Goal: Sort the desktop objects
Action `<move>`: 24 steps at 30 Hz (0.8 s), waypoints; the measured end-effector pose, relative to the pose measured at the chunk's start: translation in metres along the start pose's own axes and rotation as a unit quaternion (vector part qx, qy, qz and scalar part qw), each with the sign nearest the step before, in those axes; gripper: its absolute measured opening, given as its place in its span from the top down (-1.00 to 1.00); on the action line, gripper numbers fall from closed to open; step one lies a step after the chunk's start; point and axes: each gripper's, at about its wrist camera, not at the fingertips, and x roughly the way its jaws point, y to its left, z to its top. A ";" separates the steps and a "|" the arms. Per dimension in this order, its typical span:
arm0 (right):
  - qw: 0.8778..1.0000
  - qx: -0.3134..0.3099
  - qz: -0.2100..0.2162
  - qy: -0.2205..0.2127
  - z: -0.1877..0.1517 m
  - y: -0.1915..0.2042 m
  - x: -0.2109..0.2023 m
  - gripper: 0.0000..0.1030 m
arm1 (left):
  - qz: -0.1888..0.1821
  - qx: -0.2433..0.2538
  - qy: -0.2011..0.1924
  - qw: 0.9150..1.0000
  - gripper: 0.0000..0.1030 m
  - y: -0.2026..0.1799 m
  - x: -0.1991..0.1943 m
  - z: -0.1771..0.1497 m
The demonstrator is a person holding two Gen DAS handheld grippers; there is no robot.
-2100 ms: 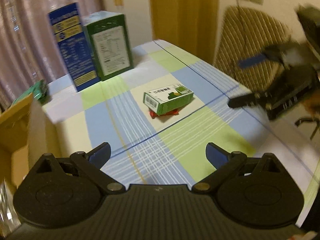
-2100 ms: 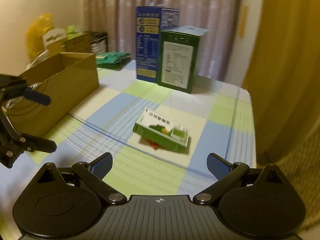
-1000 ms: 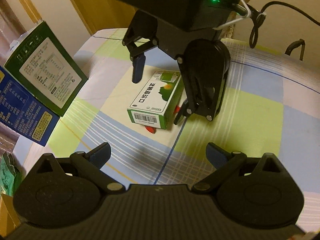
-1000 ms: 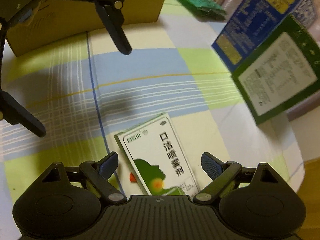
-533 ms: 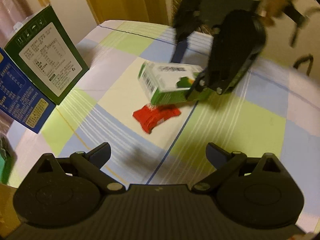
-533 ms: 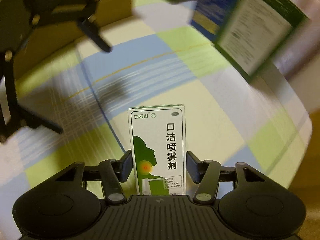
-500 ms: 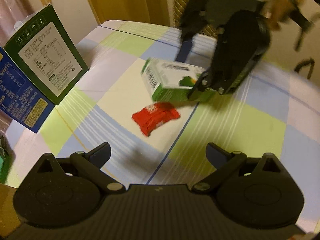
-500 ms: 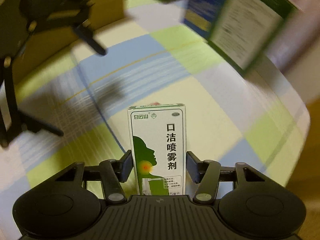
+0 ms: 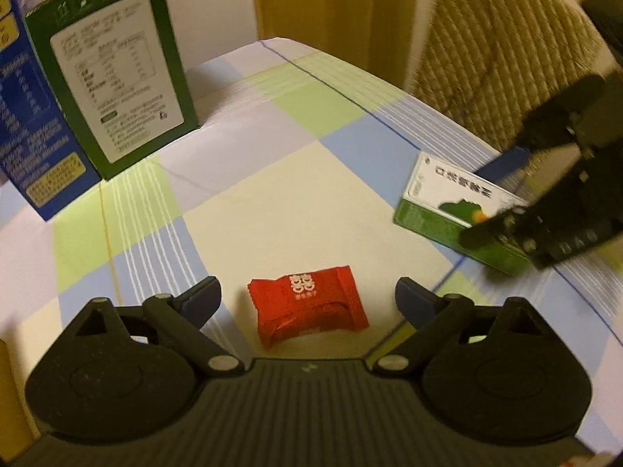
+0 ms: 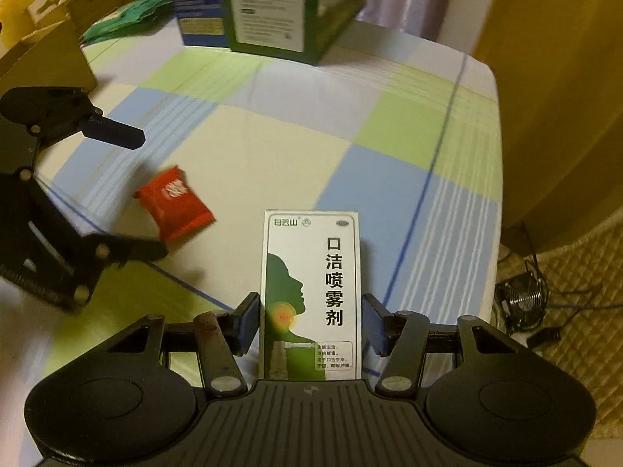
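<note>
A red candy packet (image 9: 307, 303) lies on the checked tablecloth between the open fingers of my left gripper (image 9: 307, 299); the fingers are apart from it on both sides. The packet also shows in the right wrist view (image 10: 175, 204). My right gripper (image 10: 310, 323) is shut on a white and green spray box (image 10: 310, 292) and holds it above the table's right side. In the left wrist view the box (image 9: 451, 206) and right gripper (image 9: 545, 210) are at the right.
A tall green box (image 9: 113, 93) and a blue box (image 9: 27, 128) stand at the back of the table. A cardboard box (image 10: 46, 58) and green packets (image 10: 128, 15) are at the left. A wicker chair (image 9: 502, 54) stands beyond the table's right edge.
My right gripper closed on the spray box, lifted it off the red packet and carried it right. My left gripper moved forward so its open fingers now flank the red packet.
</note>
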 end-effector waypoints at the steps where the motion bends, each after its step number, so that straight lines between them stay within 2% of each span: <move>1: 1.000 0.006 -0.001 -0.011 -0.006 -0.006 0.000 -0.02 | 0.004 -0.005 -0.001 1.000 -0.74 0.000 0.003 -0.001; 5: 0.999 0.028 0.009 -0.042 -0.024 -0.012 -0.003 -0.05 | 0.016 -0.023 0.001 1.000 -0.50 0.002 0.012 -0.005; 7: 0.998 0.031 0.009 -0.055 -0.031 -0.013 -0.004 -0.20 | 0.018 -0.032 0.002 0.999 -0.28 0.004 0.014 -0.008; 9: 0.997 0.037 0.008 -0.064 -0.035 -0.014 -0.006 -0.32 | 0.022 -0.039 0.001 0.999 -0.17 0.005 0.015 -0.010; 12: 0.996 0.046 0.014 -0.076 -0.040 -0.014 -0.006 -0.34 | 0.020 -0.051 -0.004 0.998 -0.07 0.005 0.013 -0.013; 15: 0.996 0.049 0.001 -0.077 -0.044 -0.012 -0.004 -0.33 | 0.033 -0.048 -0.007 0.998 0.18 0.002 0.007 -0.015; 16: 0.996 0.054 -0.002 -0.077 -0.045 -0.011 -0.004 -0.30 | 0.036 -0.046 -0.005 0.998 0.18 0.001 0.005 -0.016; 18: 0.995 0.067 0.001 -0.075 -0.048 -0.011 -0.004 -0.04 | 0.042 -0.044 0.001 0.998 0.20 -0.002 0.001 -0.020; 24: 0.991 0.114 -0.008 -0.072 -0.062 -0.003 -0.015 -0.03 | 0.038 -0.055 0.007 0.998 0.23 -0.015 -0.026 -0.054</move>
